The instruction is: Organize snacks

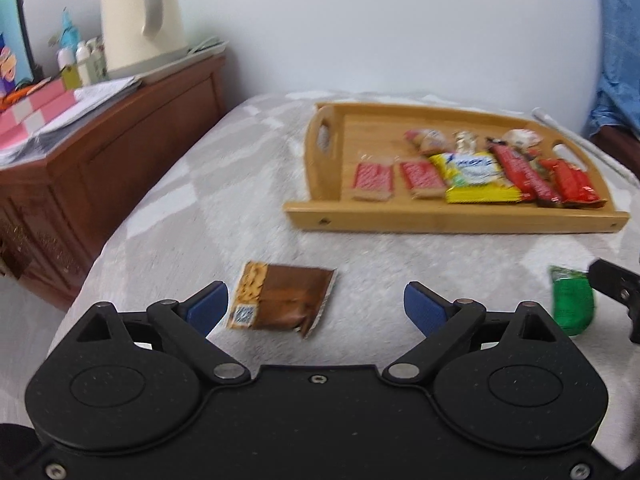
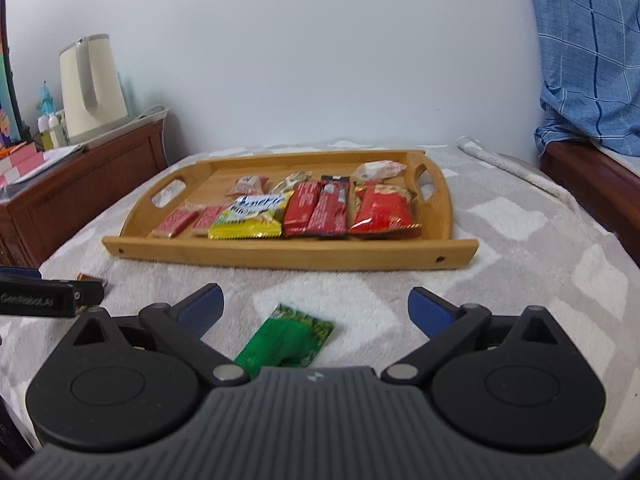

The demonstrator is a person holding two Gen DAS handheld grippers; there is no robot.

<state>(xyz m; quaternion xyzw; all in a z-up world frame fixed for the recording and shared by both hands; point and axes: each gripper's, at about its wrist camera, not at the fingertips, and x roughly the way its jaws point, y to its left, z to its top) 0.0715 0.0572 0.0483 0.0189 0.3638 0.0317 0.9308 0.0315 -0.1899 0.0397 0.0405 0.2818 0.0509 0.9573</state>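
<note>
Left tool (image 1: 314, 308) spread wide, low in frame, above brown packet (image 1: 280, 300) lying on blanket (image 1: 180, 220). Right tool (image 2: 316, 310) likewise wide over green packet (image 2: 286, 340). Wooden tray (image 2: 280, 254) mid-frame, holding perhaps nine snacks; blur hampers the count.

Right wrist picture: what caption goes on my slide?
Open right tool above green packet, wooden snack tray beyond.

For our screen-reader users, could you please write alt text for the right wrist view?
The open right claw hovers over a green snack packet lying on a grey blanket. Beyond it sits a wooden tray holding red and yellow snacks; a cream kettle stands on a cabinet at left.
</note>
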